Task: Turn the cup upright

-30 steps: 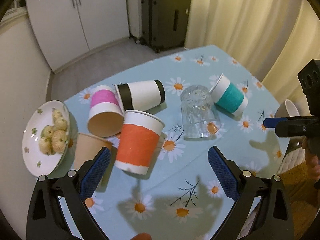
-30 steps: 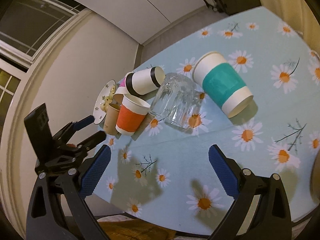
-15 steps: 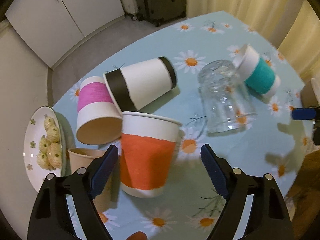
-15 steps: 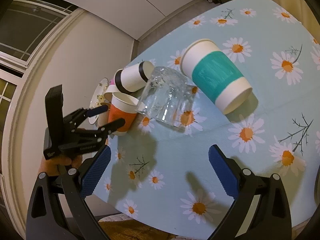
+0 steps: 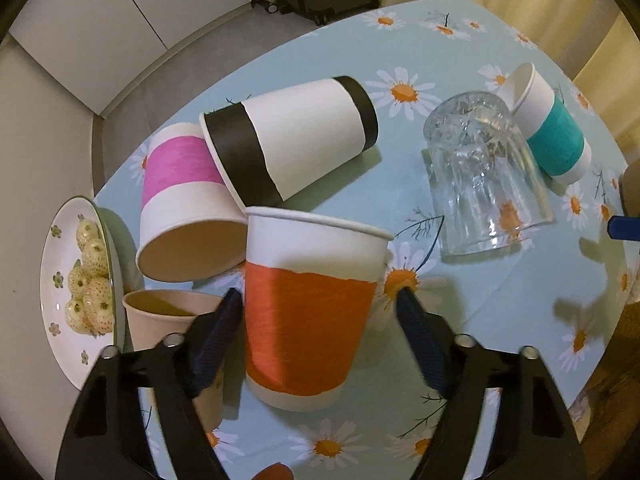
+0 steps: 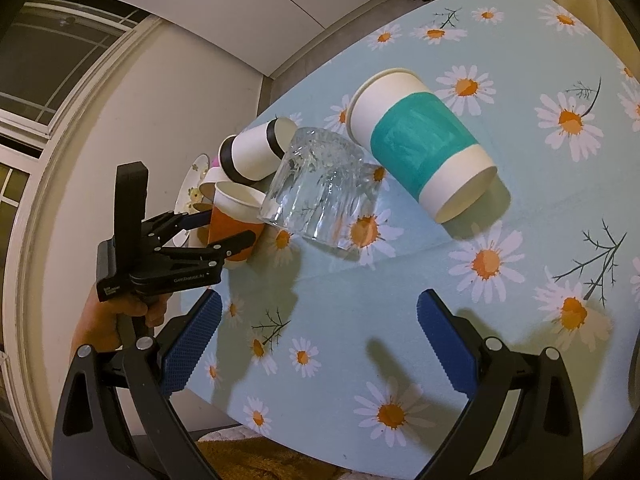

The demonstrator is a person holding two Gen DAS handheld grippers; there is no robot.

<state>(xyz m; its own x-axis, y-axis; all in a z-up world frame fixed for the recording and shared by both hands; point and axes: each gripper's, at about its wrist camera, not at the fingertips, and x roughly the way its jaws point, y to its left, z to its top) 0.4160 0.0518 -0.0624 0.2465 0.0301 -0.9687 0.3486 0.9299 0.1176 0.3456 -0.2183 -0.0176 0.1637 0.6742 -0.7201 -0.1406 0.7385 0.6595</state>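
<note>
The orange-banded paper cup (image 5: pixel 310 312) stands upright on the daisy-print tablecloth (image 5: pixel 500 300), white at rim and base, the orange band wrapping most of its wall. It sits between the blue pads of the left gripper (image 5: pixel 320 328), whose jaws are spread wider than the cup; the left pad (image 5: pixel 218 330) lies just beside its wall and the right pad (image 5: pixel 420 340) stands clear, so nothing is clamped.

Five paper cups show in the left wrist view. Besides the orange one, a pink-banded cup (image 5: pixel 186 208) lies on its side with its mouth toward the camera, a black-banded cup (image 5: pixel 292 144) lies across it, a plain tan cup (image 5: pixel 172 328) stands upright just left of the orange one (partly behind the left pad), and a teal-banded cup (image 5: pixel 548 136) lies on its side at the far right. One clear glass tumbler (image 5: pixel 484 176) also lies on its side, touching the teal cup. One plate (image 5: pixel 60 292) with pale berries sits at the table's left edge.

The right gripper (image 6: pixel 320 344) hangs over bare cloth, jaws wide apart and holding nothing, well apart from the cups.
</note>
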